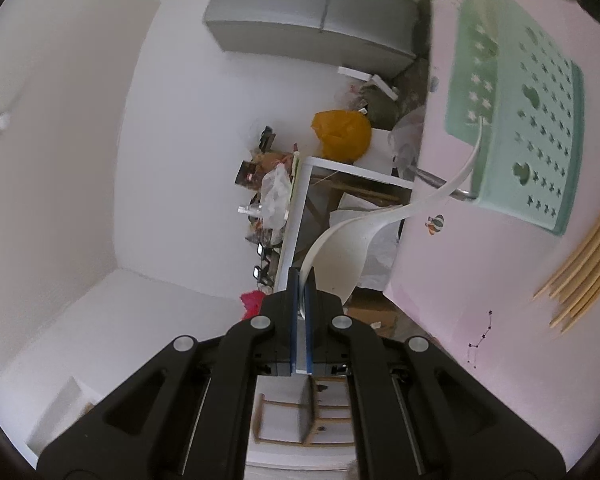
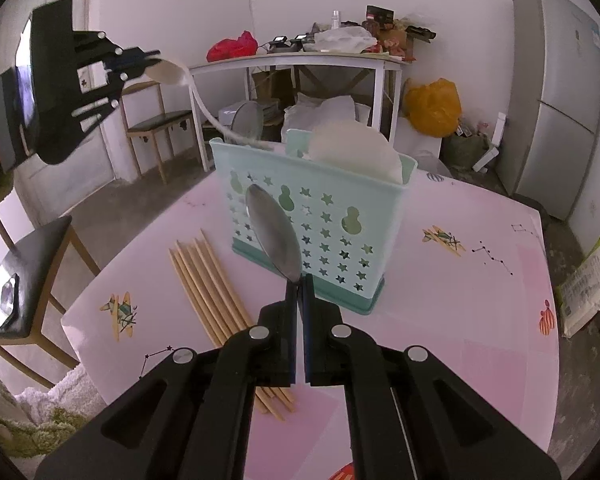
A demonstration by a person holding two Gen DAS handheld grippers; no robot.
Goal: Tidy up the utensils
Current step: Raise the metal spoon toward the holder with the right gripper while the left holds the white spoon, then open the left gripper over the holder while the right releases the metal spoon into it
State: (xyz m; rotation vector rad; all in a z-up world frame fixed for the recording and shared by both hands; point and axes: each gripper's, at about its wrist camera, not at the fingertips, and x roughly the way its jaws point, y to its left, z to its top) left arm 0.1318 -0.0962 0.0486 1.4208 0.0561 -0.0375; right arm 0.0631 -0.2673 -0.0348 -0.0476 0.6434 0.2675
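Standing mid-table on the pink tablecloth [image 2: 440,280]: one mint-green utensil caddy [image 2: 320,232] with star and gourd cut-outs, upright, already holding a white ladle-like piece [image 2: 356,152] and a metal utensil [image 2: 247,119] poking above the rim.

Left gripper [image 2: 150,60]: jaws pressed together on the bowl of a white plastic spoon [image 2: 172,72], whose long curved handle reaches down to the caddy's rim at its left end.

Right gripper [image 2: 299,280]: jaws pinching the neck of a metal spoon [image 2: 274,236], bowl raised in front of the caddy's near wall.

Loose stock: a bundle of wooden chopsticks [image 2: 212,292] lying on the cloth just left of the caddy.

Surroundings: white side table [image 2: 300,64] cluttered with bags, orange bag [image 2: 434,106], grey refrigerator [image 2: 560,96], wooden chair [image 2: 156,124], dark stool [image 2: 32,264] at the table's left edge.
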